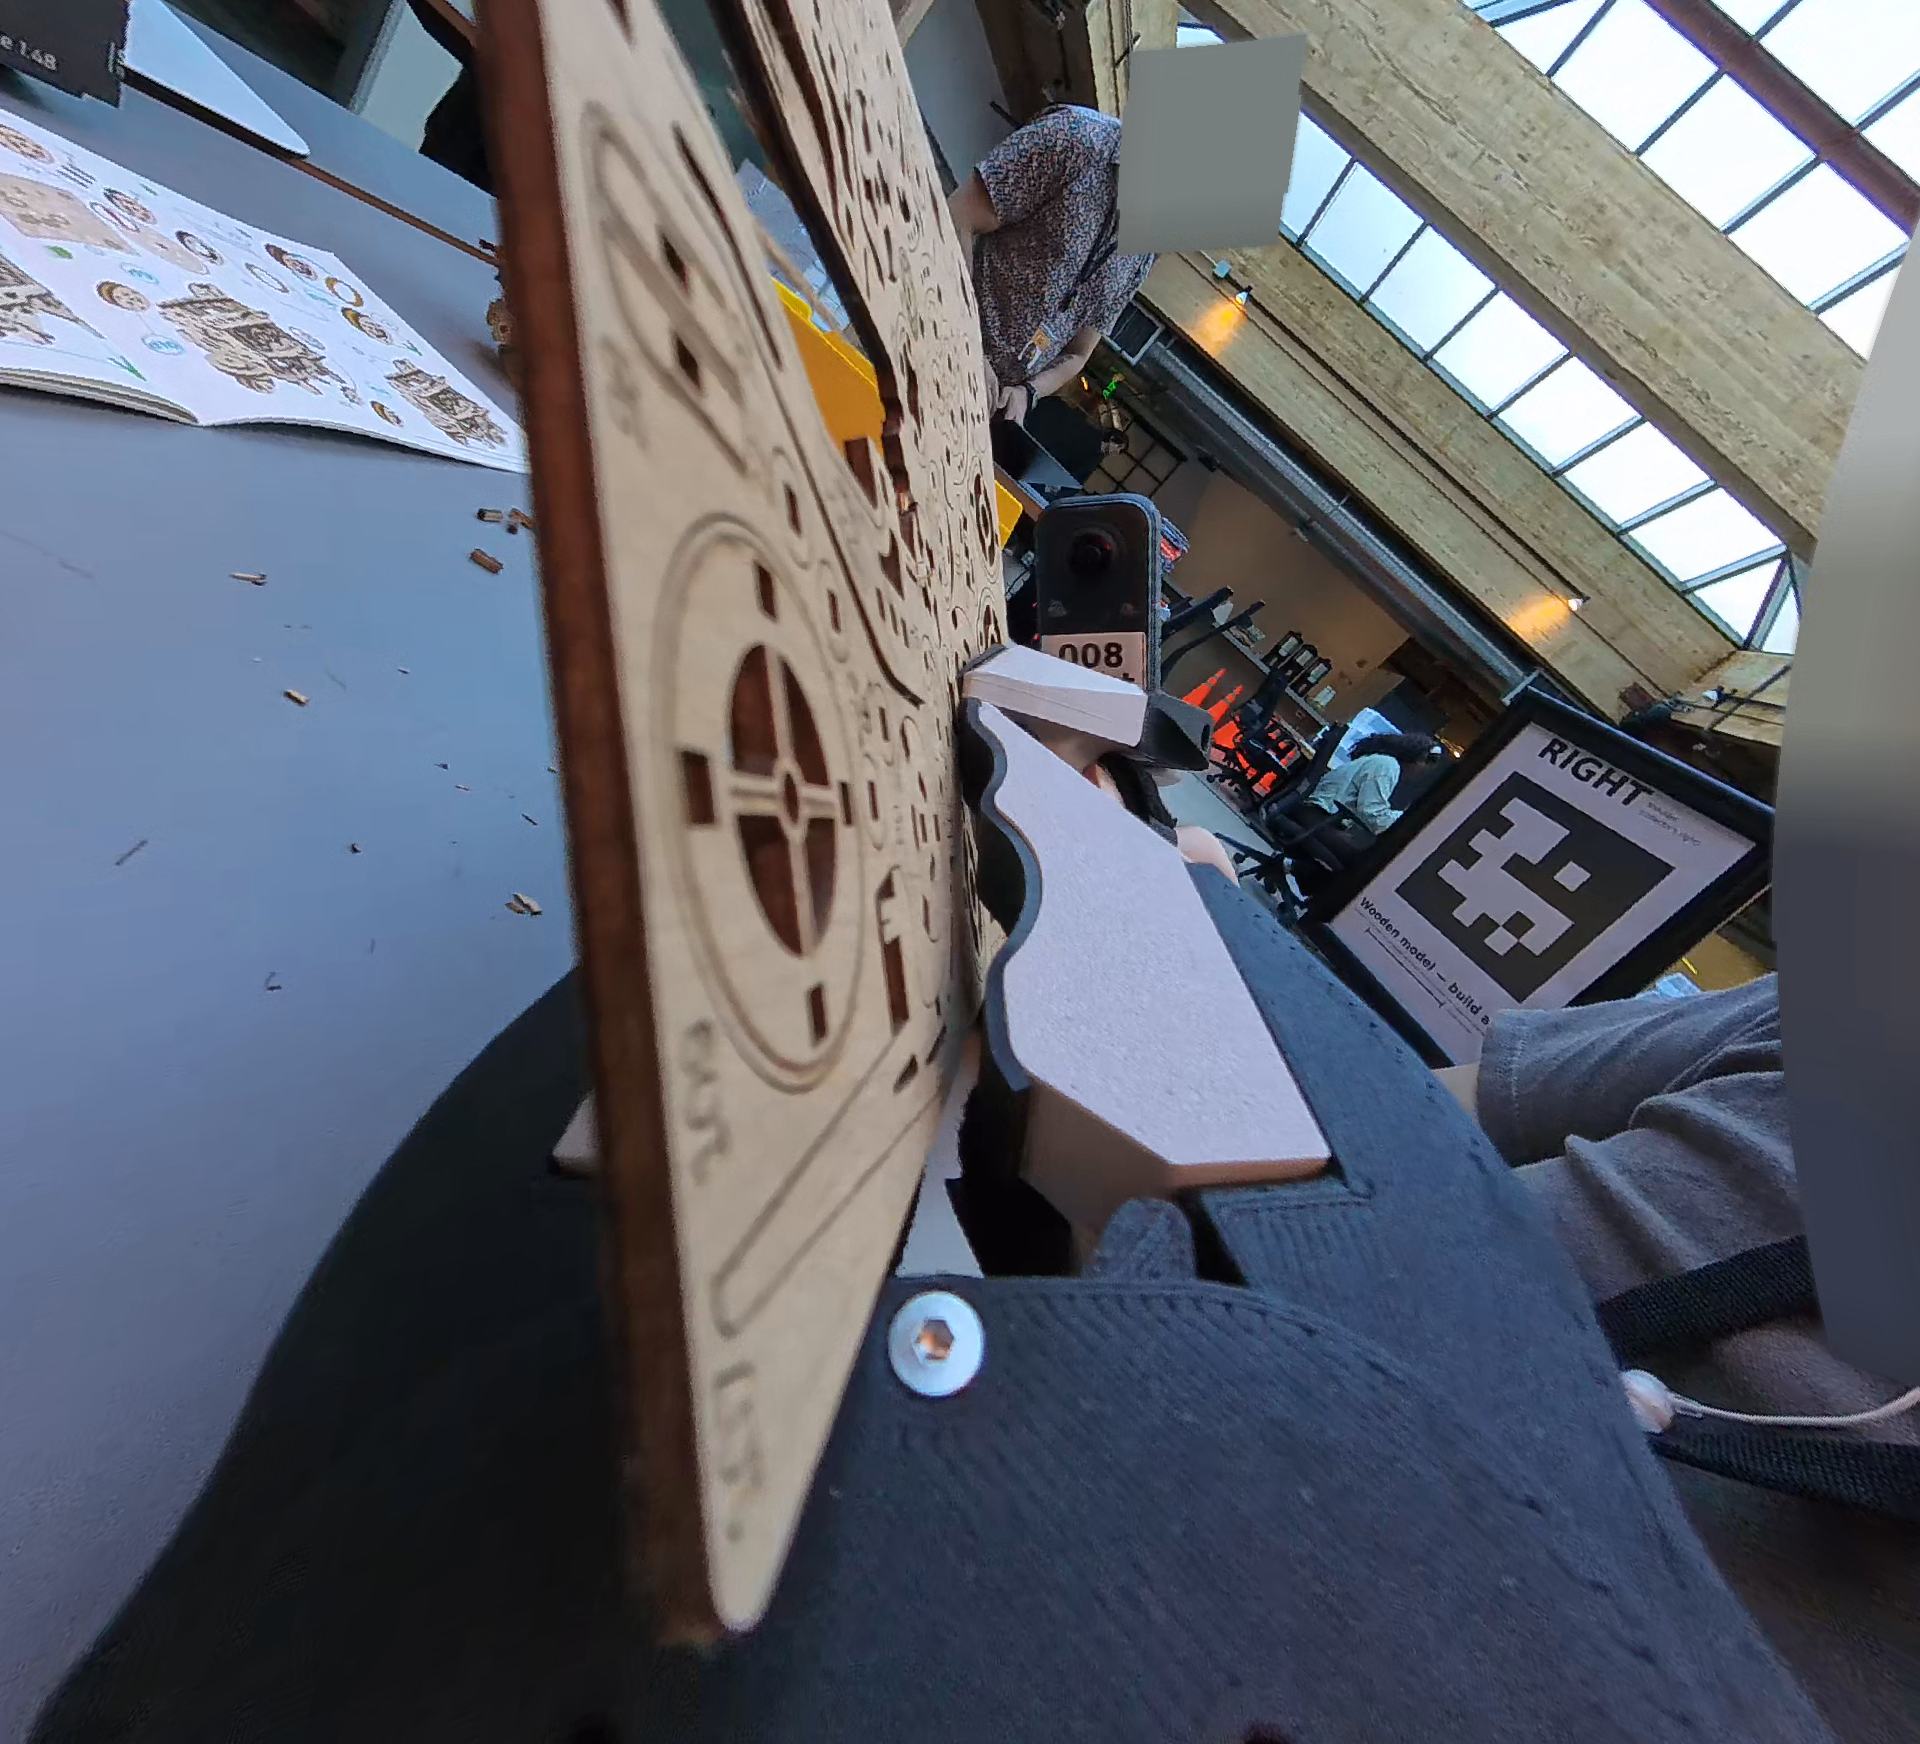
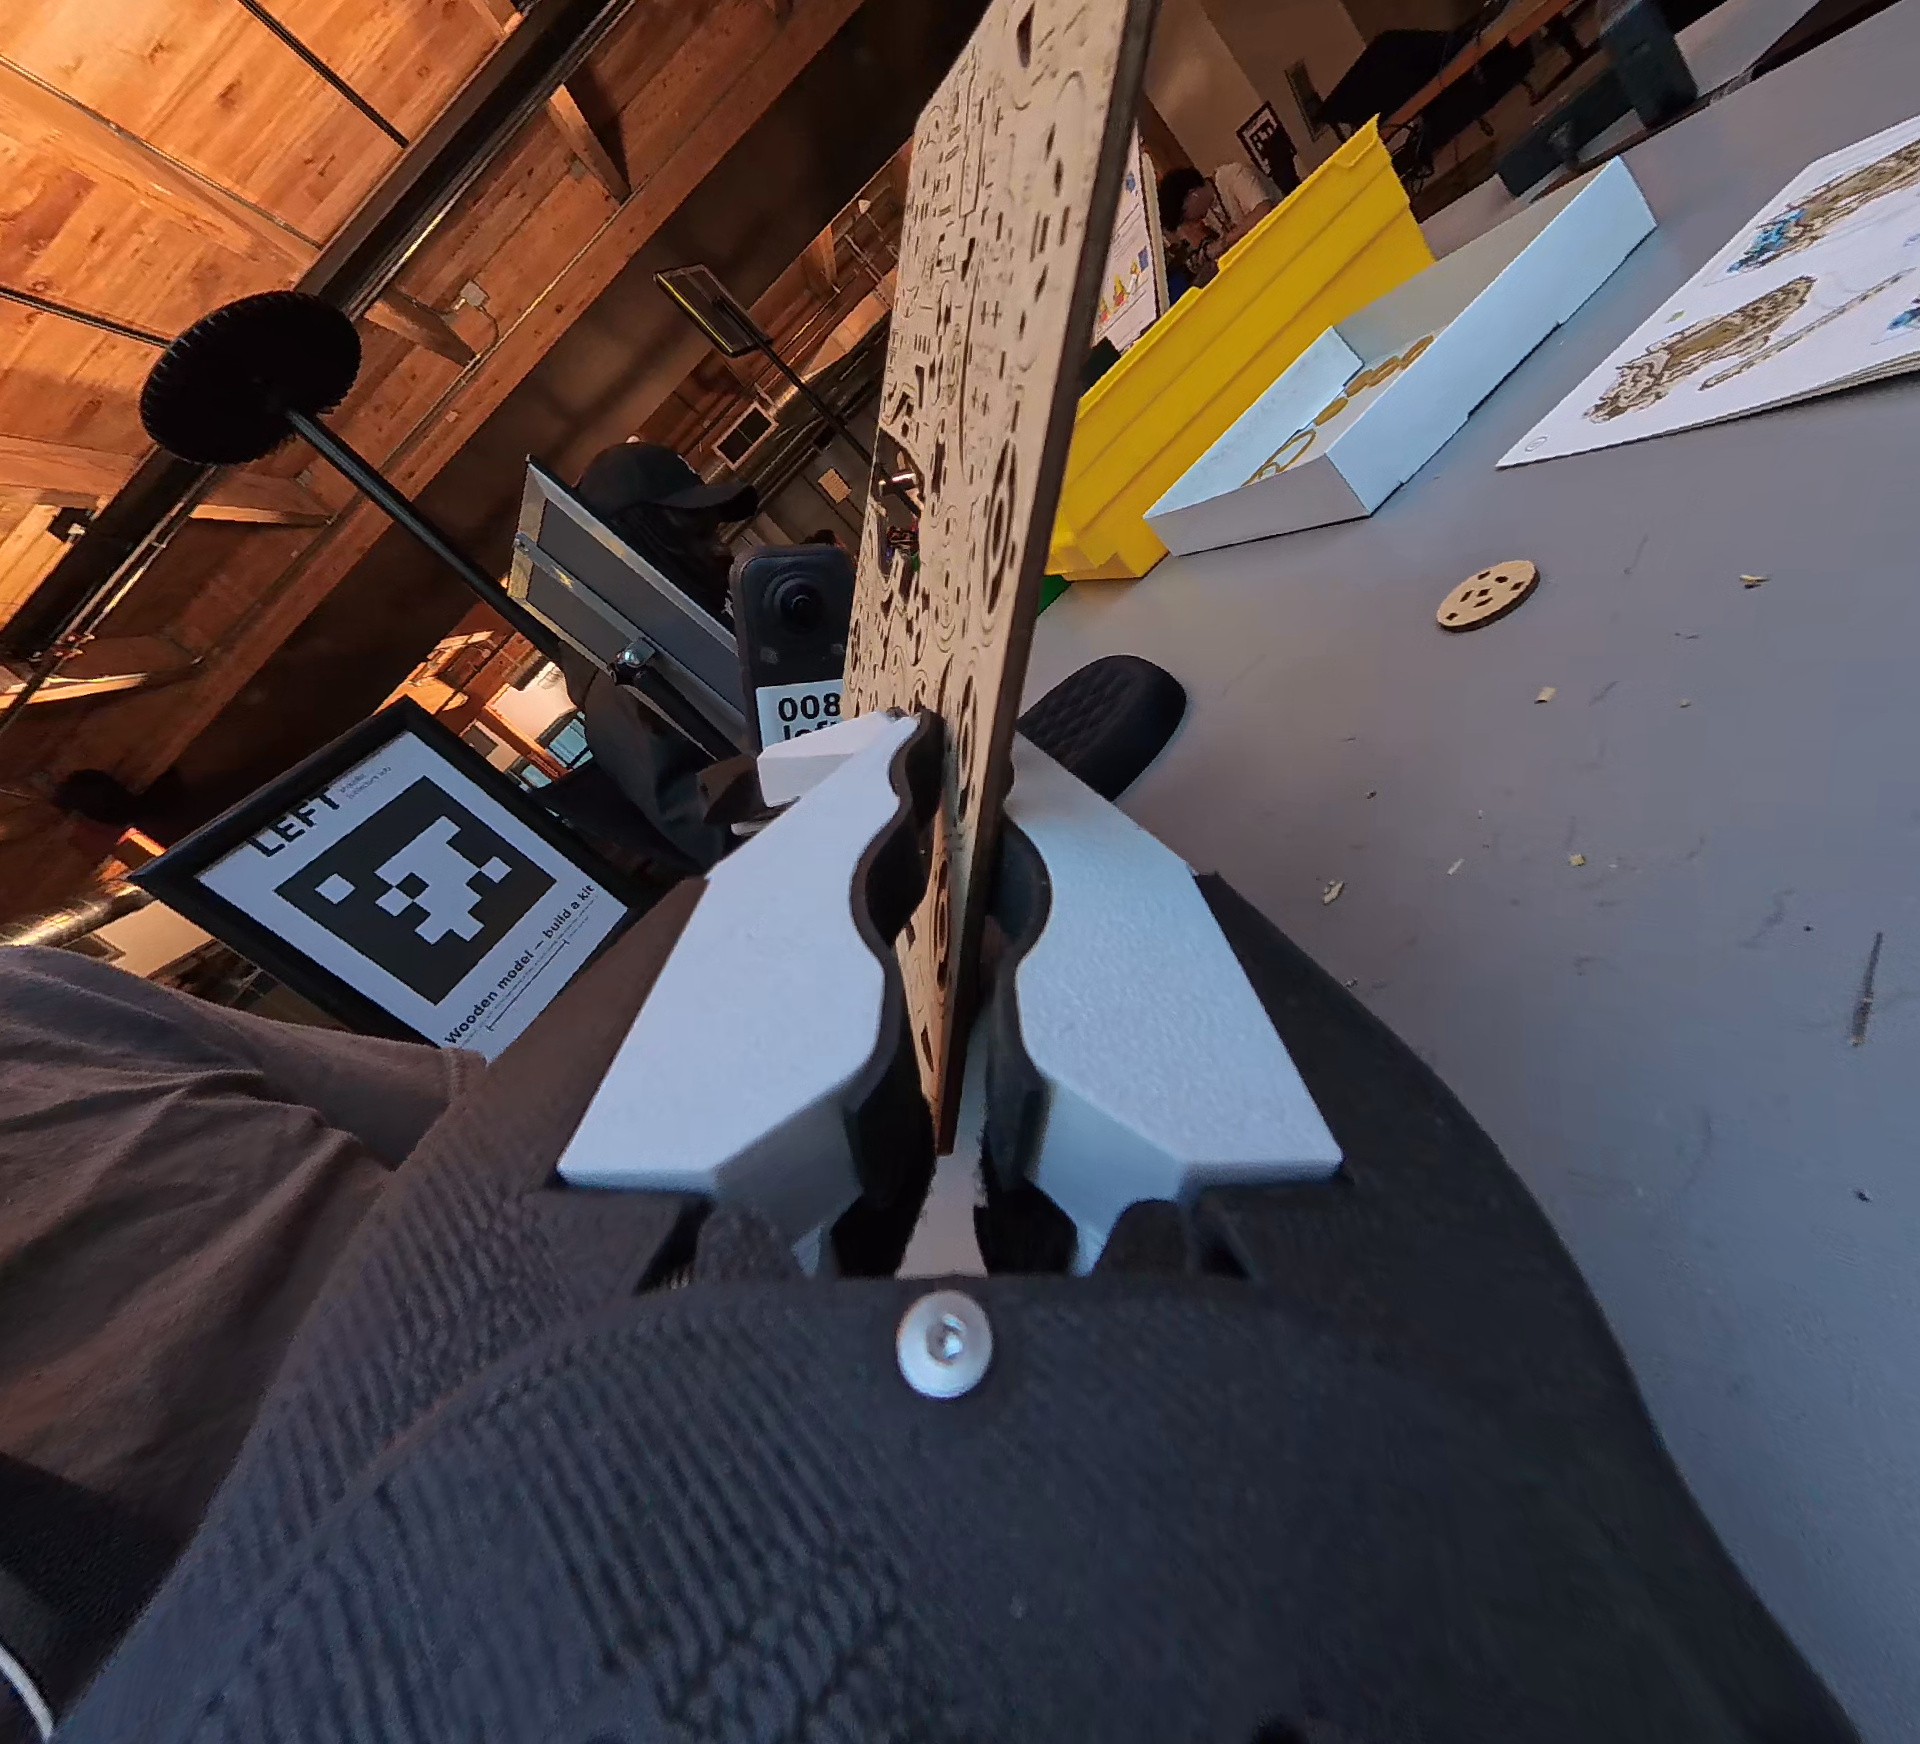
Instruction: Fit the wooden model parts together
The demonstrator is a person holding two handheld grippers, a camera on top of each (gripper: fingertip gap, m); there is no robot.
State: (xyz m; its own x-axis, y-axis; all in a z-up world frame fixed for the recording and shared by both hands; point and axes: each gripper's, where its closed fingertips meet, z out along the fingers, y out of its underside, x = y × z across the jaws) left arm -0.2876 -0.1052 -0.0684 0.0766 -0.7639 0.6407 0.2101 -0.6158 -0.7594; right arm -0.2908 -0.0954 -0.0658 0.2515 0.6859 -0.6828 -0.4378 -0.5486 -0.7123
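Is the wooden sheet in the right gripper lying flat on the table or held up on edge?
On edge: the wooden sheet rises from between the right gripper fingers, above the grey table.

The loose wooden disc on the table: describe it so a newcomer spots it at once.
Start at the grey table in the right wrist view, then find the yellow bin and the white box beside it. In front of that box lies the wooden disc, flat and alone, small, round, pierced with holes.
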